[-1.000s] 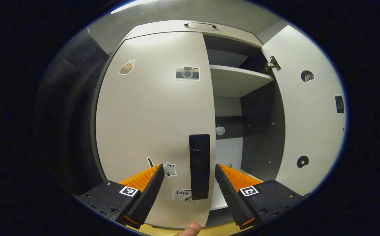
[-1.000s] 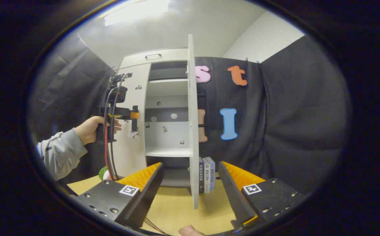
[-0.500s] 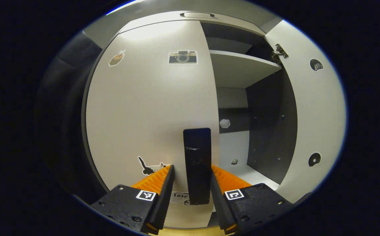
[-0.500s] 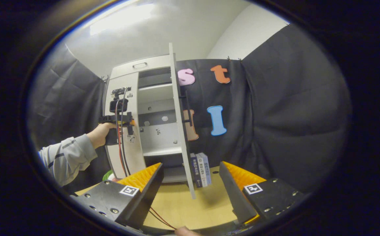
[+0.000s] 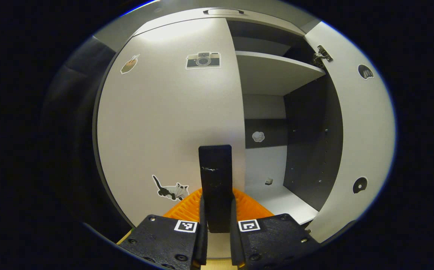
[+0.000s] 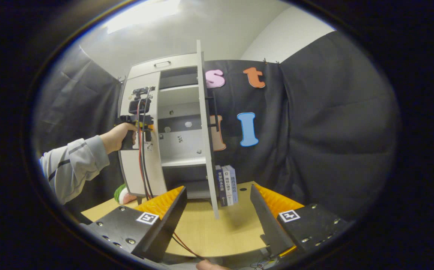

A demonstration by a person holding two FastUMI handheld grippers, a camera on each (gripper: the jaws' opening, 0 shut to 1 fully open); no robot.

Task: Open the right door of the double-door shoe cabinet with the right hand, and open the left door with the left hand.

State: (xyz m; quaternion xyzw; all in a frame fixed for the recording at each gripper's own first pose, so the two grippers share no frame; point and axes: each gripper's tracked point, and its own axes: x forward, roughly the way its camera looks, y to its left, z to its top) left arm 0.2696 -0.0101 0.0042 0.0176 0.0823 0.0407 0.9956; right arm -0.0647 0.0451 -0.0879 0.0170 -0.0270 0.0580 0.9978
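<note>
The cabinet (image 6: pixel 153 131) stands at the worktop's (image 6: pixel 209 228) far edge, right door (image 6: pixel 206 127) open, left door (image 5: pixel 172 127) shut: a stiff, light hinged panel, its handle (image 5: pixel 215 180) pinched between the left gripper's (image 5: pixel 216 232) closed fingers, while the right gripper (image 6: pixel 217 210) gapes empty.

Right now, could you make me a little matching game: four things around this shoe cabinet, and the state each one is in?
Things:
1. right door
2. left door
3. left gripper
4. right gripper

States:
A. shut on the black handle
B. swung wide open
C. open, holding nothing
D. not yet swung open

Pairs: 1-B, 2-D, 3-A, 4-C
</note>
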